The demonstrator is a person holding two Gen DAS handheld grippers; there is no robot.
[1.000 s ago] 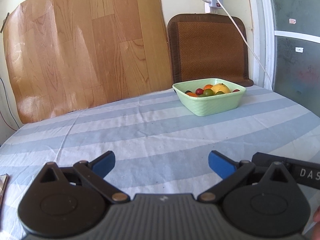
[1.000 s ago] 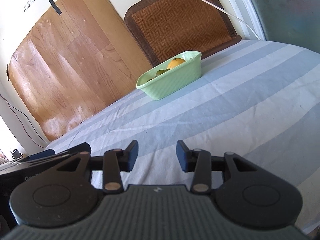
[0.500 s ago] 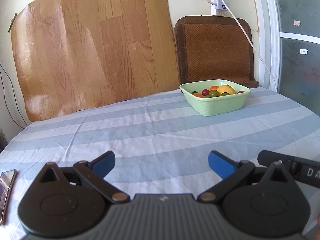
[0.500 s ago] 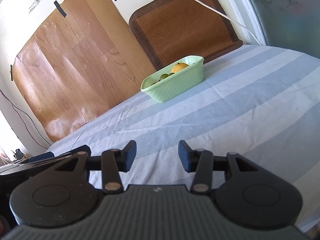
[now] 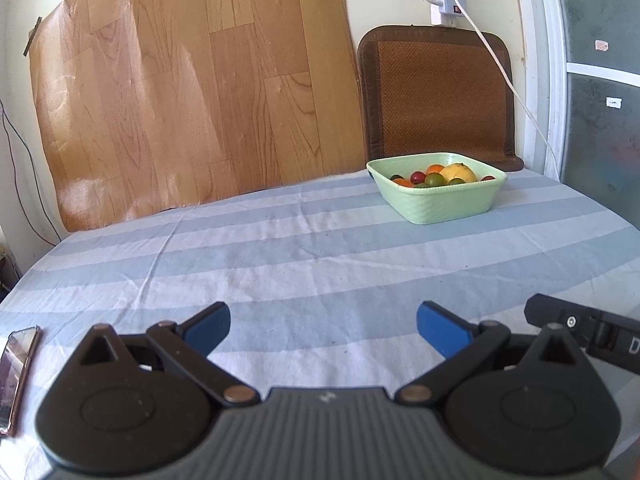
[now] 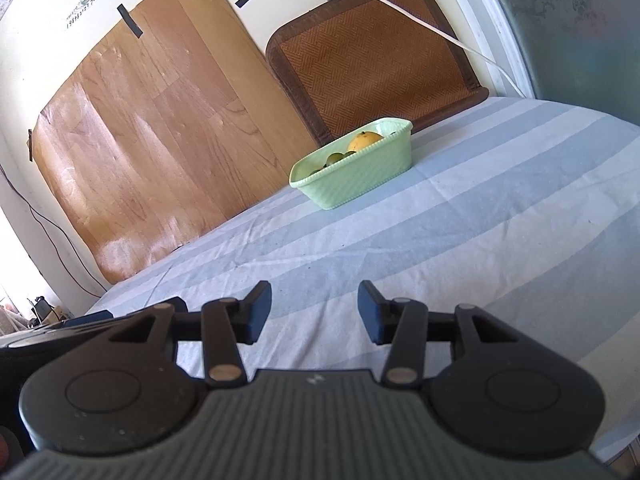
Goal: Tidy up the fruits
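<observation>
A pale green bowl sits at the far right of the striped table and holds a yellow fruit, a green one, a red one and orange ones. It also shows in the right wrist view with the yellow fruit on top. My left gripper is open wide and empty, low over the near table, far from the bowl. My right gripper is open and empty, also near the front edge.
A phone lies at the near left table edge. The right gripper's body shows at the left view's right edge. A wood-pattern sheet, a woven mat and a white cable are on the back wall.
Both grippers have drawn back and tilted up a little, so the bowl looks smaller and farther. The phone has come into the left view. Both jaws stay open.
</observation>
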